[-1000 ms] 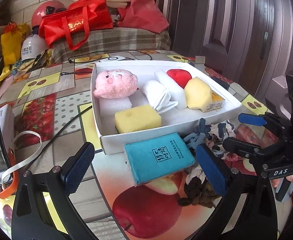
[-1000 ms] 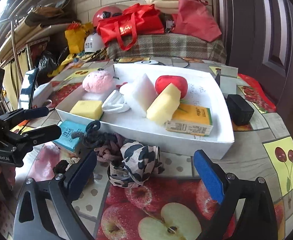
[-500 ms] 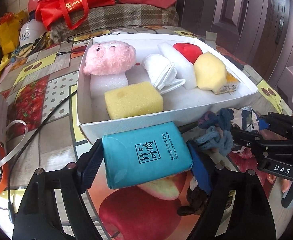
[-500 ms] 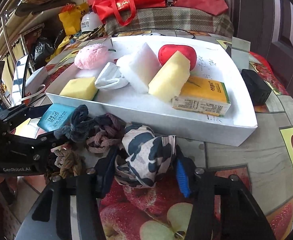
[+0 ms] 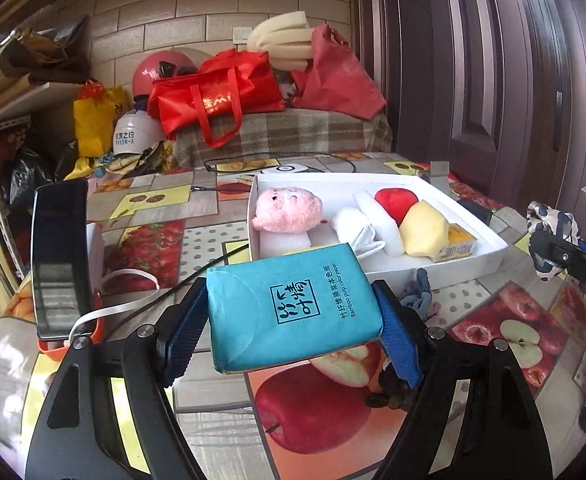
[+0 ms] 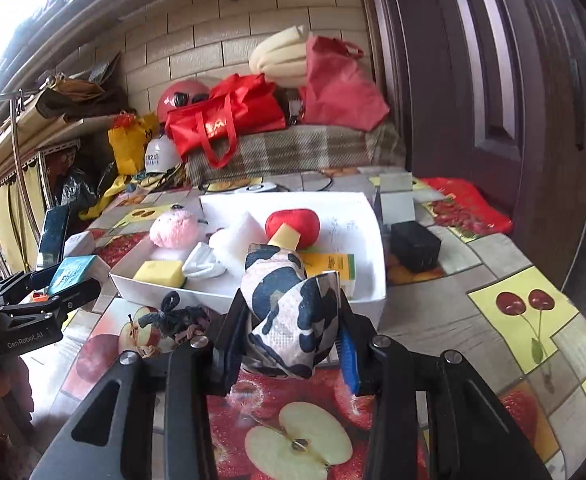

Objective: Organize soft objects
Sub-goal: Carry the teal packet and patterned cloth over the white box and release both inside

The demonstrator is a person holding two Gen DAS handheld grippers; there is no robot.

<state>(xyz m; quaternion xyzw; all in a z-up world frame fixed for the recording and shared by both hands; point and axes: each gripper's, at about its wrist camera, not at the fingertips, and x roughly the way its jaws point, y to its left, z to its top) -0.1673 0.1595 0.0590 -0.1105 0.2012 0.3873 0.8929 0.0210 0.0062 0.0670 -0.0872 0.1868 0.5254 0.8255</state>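
Setting: fruit-print oilcloth table (image 6: 473,320) beside a dark door, clutter behind.
Left gripper (image 5: 293,320): jaws clamped on a teal soft tissue pack (image 5: 293,304), lifted just before the box.
Right gripper (image 6: 293,336): jaws pinched on a black-and-white patterned cloth bundle (image 6: 293,304), raised near the box's front wall.
Progress: white shallow cardboard box (image 6: 367,216) held a pink plush (image 6: 174,231), sponges and foam; a knotted yarn tangle (image 6: 177,318) lay outside, seemingly left.
Room: box's right half looked open; low walls needed clearing.
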